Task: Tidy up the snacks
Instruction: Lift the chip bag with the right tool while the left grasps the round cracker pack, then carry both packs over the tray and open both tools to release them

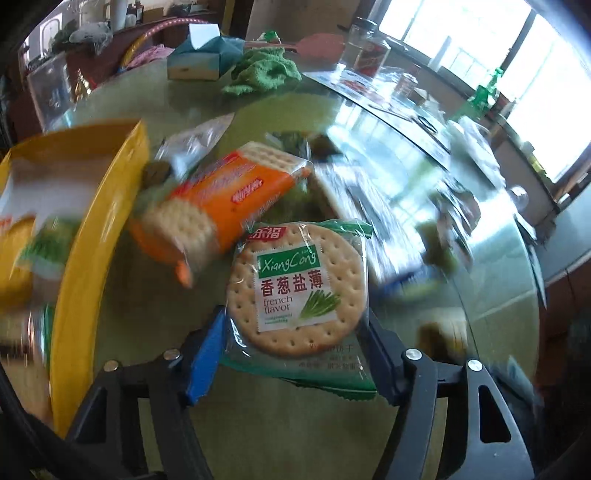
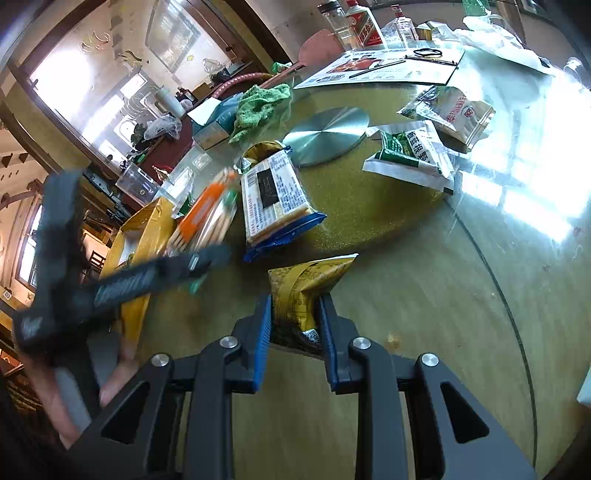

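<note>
Left tongs (image 1: pixel 295 354) grip green cracker packet (image 1: pixel 299 291), long axis pointing away.

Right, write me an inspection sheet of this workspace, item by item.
Surface: round glass-topped table, glossy, window glare at the right.
Job's things: green round-cracker packet; orange square-cracker pack; yellow snack pouch; blue-edged cracker pack; yellow cardboard box, snacks inside.
Clutter: green towel, teal tissue box, glass bottles, printed sheet, metal turntable disc.
Grippers: left hand-held gripper, green packet between its fingers, contact unclear; right hand-held gripper shut on the yellow pouch.
Cables: nothing seen.
Surroundings: bright windows, wooden cabinet.
</note>
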### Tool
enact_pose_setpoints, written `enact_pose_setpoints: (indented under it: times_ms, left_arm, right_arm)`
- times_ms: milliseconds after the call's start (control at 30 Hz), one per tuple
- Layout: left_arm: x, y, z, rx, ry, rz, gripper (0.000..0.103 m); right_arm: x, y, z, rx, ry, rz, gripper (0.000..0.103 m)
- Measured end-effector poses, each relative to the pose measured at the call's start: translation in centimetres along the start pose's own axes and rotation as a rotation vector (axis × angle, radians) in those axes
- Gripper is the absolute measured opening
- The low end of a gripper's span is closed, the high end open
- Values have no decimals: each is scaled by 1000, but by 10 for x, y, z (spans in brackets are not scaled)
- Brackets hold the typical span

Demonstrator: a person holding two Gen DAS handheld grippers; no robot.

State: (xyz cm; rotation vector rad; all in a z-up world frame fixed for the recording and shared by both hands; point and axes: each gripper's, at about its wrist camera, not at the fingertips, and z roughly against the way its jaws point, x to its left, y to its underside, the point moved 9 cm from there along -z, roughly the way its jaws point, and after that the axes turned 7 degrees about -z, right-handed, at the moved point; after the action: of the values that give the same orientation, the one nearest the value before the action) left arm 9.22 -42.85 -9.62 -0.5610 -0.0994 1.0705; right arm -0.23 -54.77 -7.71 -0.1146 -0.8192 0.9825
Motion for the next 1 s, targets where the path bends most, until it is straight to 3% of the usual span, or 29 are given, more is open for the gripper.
enact_pose_setpoints:
  times_ms: [167,300,500,700,833,1000]
  left_arm:
    - [-5,53,31,27,38,-60,69]
    - [-2,73,45,17,86,-51,69]
    - [-2,70,63,-78,66,-71,69]
    - [-2,73,91,-131,122,-64,69]
    - [12,74,126,-184,171,-15,68]
    - [54,74,168,-281,133,55,69]
  right_arm:
    - [1,-1,2,-15,-8,9,27]
    - [4,0,4,-21,-6,17,27]
    - [10,1,7,-40,-11,51,27]
    - [26,6,8,-36,-58,103,27]
    - [49,11,21,-65,-135,173,27]
    - [82,23,29,-25,-214,202,27]
